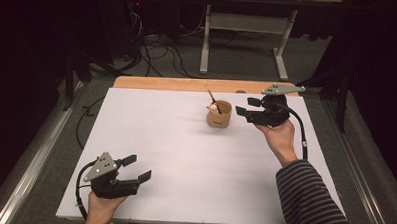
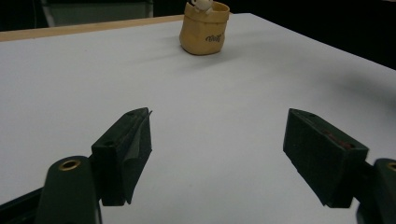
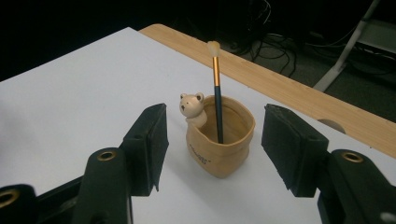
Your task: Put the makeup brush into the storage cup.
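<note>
In the high view, the small tan bag-shaped ceramic cup (image 1: 219, 115) stands at 1 o'clock on the white-topped desk (image 1: 185, 161), the right tongs (image 1: 247, 107) gaping empty just beside it at 3 o'clock, the left tongs (image 1: 137, 168) wide apart and empty at 7 o'clock. The left gripper view shows that cup (image 2: 204, 29) far off at 12 o'clock. The right gripper view shows the cup (image 3: 221, 137), with its bear figure (image 3: 192, 108) and thin dark-handled brush (image 3: 216, 88), between the spread jaws, untouched.

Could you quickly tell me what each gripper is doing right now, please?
Left gripper: open, holding nothing, low over the white table.
Right gripper: open, empty, facing the bear cup with a brush in it.
</note>
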### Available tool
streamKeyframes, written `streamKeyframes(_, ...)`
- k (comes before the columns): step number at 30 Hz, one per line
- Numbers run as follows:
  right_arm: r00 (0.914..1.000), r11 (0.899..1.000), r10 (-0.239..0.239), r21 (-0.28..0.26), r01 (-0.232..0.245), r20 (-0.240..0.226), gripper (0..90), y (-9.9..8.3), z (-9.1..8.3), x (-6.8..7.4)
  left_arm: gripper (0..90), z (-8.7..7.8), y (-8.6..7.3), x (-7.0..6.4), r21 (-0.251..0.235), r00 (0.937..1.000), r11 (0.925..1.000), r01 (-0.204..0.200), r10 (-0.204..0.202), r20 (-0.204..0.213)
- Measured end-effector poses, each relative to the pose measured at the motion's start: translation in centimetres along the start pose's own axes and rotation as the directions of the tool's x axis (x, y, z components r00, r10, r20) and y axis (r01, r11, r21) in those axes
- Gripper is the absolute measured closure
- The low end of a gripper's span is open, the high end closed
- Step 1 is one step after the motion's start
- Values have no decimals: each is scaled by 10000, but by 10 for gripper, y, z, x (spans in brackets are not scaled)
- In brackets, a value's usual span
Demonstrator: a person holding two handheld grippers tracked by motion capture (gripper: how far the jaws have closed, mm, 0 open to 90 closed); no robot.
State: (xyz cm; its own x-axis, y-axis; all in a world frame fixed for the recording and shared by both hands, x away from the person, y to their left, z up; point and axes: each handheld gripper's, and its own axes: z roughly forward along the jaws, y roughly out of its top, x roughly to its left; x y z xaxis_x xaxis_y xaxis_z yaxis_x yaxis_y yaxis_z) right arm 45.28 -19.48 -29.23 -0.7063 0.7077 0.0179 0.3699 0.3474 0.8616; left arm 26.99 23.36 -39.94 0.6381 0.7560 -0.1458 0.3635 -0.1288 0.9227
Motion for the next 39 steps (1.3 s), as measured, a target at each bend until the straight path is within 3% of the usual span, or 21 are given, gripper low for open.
streamKeyframes(18, 9998, 9996, 180, -204, -181, -71, 424, -11, -14, -2, 243, 0, 0, 1, -15, 10000, 10000, 57, -57, -13)
streamKeyframes(39, 9997, 9983, 117, -563, -128, -197, 415, -28, -38, 6, 244, 0, 0, 0, -26, 10000, 10000, 38, -38, -29)
